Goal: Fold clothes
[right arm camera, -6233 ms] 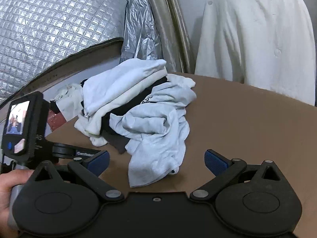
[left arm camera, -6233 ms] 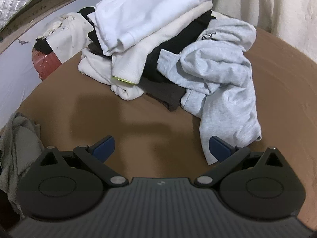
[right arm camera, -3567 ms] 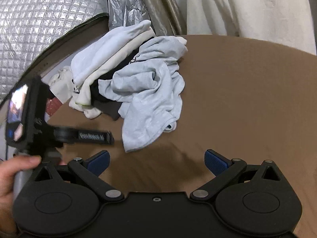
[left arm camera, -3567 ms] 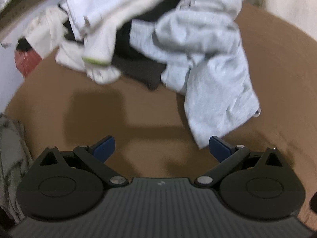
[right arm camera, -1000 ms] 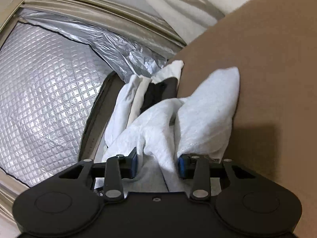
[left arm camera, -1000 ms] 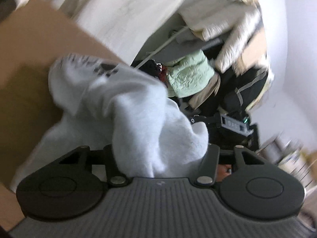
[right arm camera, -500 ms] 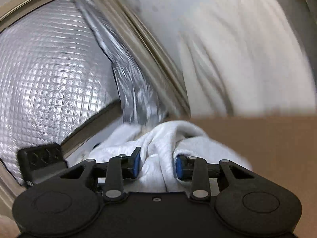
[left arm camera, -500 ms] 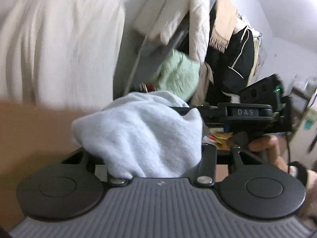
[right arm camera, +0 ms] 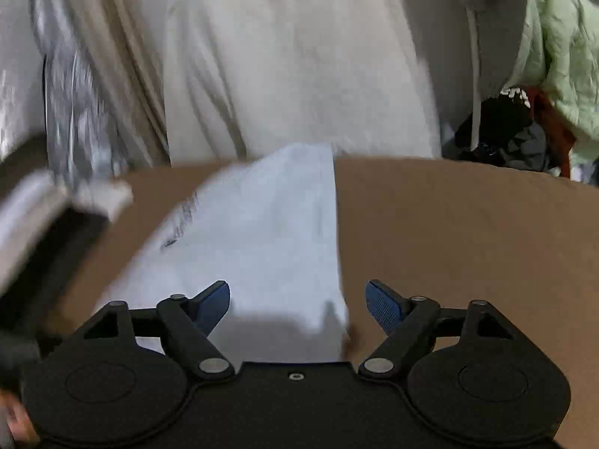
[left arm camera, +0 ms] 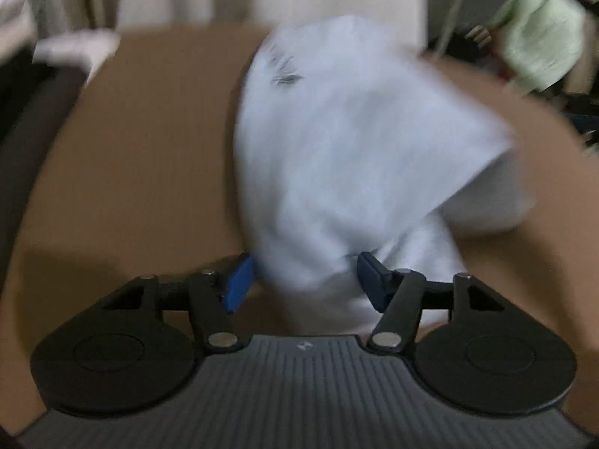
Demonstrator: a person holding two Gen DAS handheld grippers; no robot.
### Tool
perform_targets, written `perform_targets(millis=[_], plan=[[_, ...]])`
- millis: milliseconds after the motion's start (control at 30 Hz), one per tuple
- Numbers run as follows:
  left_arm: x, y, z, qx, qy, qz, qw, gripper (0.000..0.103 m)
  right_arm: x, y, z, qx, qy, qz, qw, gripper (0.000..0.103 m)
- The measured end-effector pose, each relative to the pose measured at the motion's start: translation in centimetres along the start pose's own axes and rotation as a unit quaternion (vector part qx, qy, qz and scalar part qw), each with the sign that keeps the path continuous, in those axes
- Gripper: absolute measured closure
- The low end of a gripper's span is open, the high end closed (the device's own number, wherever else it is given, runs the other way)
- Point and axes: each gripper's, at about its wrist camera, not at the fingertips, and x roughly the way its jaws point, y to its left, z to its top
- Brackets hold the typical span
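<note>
pale grey garment, dark print blurred, unreadable

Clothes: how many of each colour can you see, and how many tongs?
Pale grey top on the brown table: 1
Cream hanging cloth: 1
Green jacket: 1
Tongs, left and right: 2
The pile at the left edge is too blurred to count.
Total: 5

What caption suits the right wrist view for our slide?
Right gripper, jaws just opened, above a pale grey garment spread on the brown table.
</note>
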Motion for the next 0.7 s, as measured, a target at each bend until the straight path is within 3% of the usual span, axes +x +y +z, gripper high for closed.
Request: perform_targets(millis=[267, 433, 467, 500, 567, 700], plan=[[0.7, -1.1, 1.2, -0.014, 0.002, -0.023, 0.9996, 0.038, 0.1, 1.2, -2.8, -0.079, 0.051, 0.008, 0.996, 0.019], [0.7, -0.9, 0.5, -0.039, 0.008, -0.065, 0.9971, 0.019, 1.3, 1.1, -4.5, -0.071, 0.086, 0.012, 0.994, 0.019], [1.0, -0.9, 0.6, -0.04, 0.01, -0.076, 0.9963, 0.026, 1.5, 0.6, -4.9, -0.059, 0.093, 0.015, 0.994, 0.019], [1.0, -1.2, 0.6, -0.024, 0.0, -0.083, 0.9963, 0.068, 1.8, 0.2, -5.3, -0.047, 0.1, 0.018, 0.994, 0.019], [1.2, -2.5, 0.9, 0.031, -0.015, -0.068, 0.9971, 0.078, 1.8, -0.3, -6.0, -0.022, 0.099, 0.02, 0.995, 0.019], [0.7, -3.0, 0.7, 0.047, -0.036, -0.047, 0.9971, 0.088, 2.0, -1.5, -6.3, 0.031, 0.076, 0.02, 0.996, 0.019]])
